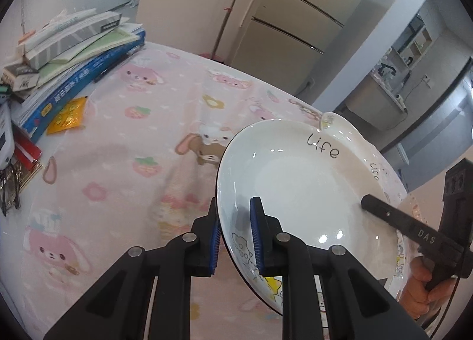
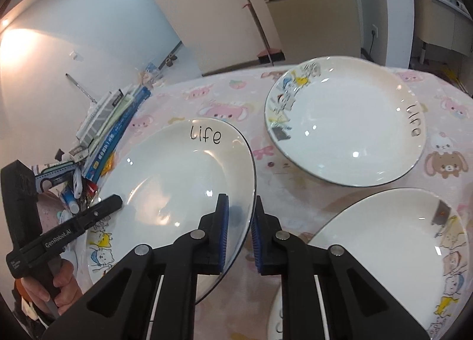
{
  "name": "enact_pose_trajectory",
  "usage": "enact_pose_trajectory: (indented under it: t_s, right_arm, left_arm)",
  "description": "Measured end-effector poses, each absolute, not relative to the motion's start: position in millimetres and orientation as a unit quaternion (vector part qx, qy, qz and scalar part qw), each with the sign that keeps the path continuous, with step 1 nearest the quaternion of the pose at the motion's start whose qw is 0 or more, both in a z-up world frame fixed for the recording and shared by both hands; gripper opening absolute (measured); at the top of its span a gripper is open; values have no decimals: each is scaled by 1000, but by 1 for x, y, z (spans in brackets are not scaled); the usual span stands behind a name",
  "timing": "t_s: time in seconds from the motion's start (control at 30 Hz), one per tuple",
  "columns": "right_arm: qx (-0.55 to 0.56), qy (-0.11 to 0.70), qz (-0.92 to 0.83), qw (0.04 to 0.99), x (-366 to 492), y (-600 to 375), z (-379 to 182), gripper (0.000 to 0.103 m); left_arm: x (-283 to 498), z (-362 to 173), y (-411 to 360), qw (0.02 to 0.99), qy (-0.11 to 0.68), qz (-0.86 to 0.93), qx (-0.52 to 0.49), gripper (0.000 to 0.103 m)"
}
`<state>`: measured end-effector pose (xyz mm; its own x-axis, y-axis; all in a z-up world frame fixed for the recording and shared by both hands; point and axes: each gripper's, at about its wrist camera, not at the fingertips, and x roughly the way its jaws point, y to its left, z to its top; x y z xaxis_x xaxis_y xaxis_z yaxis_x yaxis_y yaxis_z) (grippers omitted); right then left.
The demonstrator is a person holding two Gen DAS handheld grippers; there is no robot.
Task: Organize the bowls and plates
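Two hand-held grippers share one load: your left hand-held gripper (image 1: 235, 239) is clamped on the near-left rim of the lifted plate (image 1: 301, 180), and your right hand-held gripper (image 2: 239, 236) pinches the opposite rim, jaws nearly closed. That plate appears to hang tilted just above the counter (image 1: 124, 139). Two more plates rest on the pink cloth, a far plate (image 2: 348, 121) and a near plate (image 2: 384, 239). You seem to be mid-carry; next, level the plate, bring it over one resting plate, lower it squarely, and release both sides together.
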<state>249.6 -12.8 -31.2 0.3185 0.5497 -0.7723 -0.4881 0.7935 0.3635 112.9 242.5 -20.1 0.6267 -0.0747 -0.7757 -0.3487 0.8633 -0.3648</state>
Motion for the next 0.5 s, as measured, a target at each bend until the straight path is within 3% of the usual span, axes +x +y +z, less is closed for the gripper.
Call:
enact_pose_trajectory:
  t_s: [0.5]
  right_arm:
    - [58, 466, 269, 841, 242, -117, 8, 13]
  left_arm:
    - [136, 19, 146, 879, 428, 17, -209, 20]
